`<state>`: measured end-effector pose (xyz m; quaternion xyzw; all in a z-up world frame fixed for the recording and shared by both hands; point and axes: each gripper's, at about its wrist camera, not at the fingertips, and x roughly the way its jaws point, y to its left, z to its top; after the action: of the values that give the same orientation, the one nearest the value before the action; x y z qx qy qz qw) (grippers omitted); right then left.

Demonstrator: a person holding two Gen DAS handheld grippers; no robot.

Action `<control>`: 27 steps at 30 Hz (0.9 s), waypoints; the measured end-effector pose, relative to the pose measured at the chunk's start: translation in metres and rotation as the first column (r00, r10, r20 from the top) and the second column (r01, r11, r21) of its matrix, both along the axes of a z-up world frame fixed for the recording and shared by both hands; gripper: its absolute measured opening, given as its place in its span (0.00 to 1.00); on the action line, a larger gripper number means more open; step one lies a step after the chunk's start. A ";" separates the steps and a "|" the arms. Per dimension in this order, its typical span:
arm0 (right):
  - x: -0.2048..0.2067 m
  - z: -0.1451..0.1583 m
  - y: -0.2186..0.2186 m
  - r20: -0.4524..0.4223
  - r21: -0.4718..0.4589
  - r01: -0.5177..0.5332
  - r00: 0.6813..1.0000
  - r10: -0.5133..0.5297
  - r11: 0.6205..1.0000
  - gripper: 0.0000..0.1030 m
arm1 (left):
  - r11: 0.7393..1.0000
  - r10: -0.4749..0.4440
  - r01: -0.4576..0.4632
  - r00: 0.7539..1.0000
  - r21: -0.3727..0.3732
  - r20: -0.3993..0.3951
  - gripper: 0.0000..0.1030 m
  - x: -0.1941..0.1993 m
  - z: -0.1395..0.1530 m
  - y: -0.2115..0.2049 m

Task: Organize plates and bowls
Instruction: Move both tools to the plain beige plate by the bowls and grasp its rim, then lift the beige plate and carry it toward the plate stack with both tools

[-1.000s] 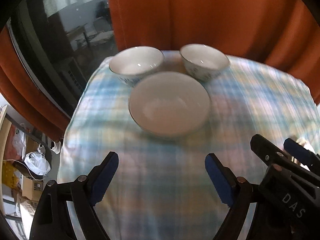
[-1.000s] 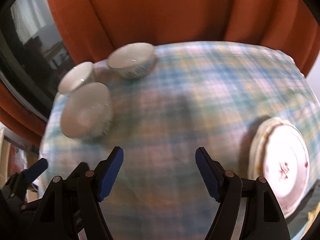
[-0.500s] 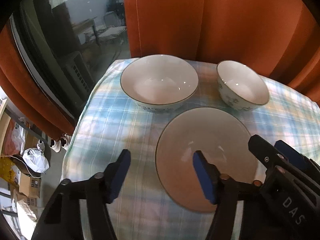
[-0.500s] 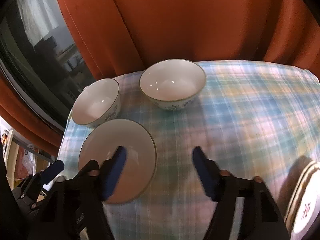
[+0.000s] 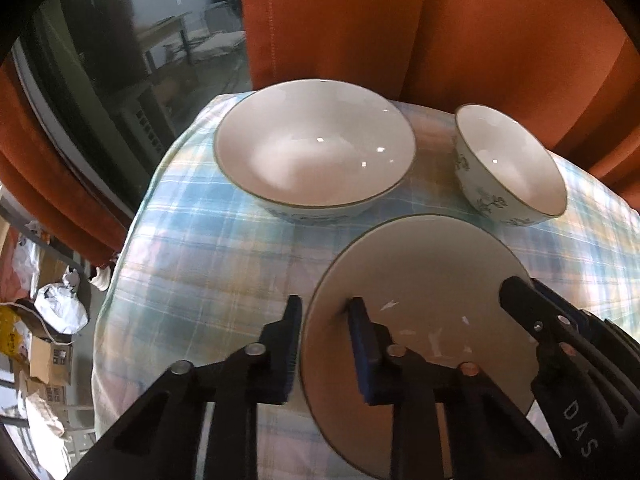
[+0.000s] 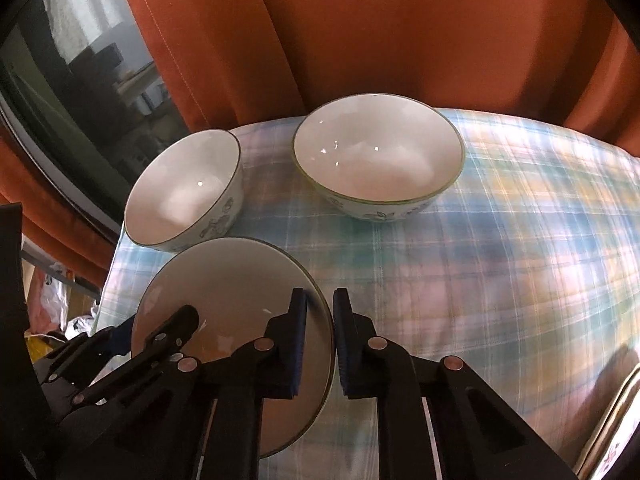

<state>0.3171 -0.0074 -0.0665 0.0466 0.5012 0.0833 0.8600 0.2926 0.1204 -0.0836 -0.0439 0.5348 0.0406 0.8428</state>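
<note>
— At the near edge of the table, the left gripper [image 5: 322, 344] and the right gripper [image 6: 320, 338] each pinch a side of the plate's [image 5: 424, 280] rim.
— Thin grip. If one hand rises first, it tips or slips out.
— And just beyond?
— Two bowls, wide [image 5: 316, 148] and small [image 5: 508, 164]. Swing forward and it clips them.
</note>
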 end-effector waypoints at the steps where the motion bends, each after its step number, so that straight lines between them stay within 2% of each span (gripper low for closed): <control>1: 0.000 0.000 -0.001 -0.004 0.004 -0.004 1.000 0.004 1.000 0.16 | 1.000 -0.006 0.006 1.000 0.008 0.002 0.19 0.000 0.001 -0.002; 5: 0.000 -0.001 -0.003 -0.020 -0.001 -0.012 1.000 0.012 1.000 0.15 | 0.999 -0.028 0.028 1.000 0.024 -0.004 0.19 0.000 0.003 -0.006; 15: -0.021 0.013 -0.018 -0.010 -0.007 0.032 0.999 -0.032 0.999 0.16 | 0.997 -0.081 0.081 0.996 0.010 0.021 0.19 -0.018 0.020 -0.023; 27: -0.083 0.036 -0.058 0.017 -0.024 0.113 0.994 -0.112 0.993 0.16 | 0.986 -0.166 0.167 0.985 -0.002 0.052 0.19 -0.074 0.045 -0.068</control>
<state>0.2343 -0.0658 -0.0300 0.0635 0.4919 0.0288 0.8679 0.2183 0.0522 -0.0385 -0.0029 0.5148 -0.0329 0.8567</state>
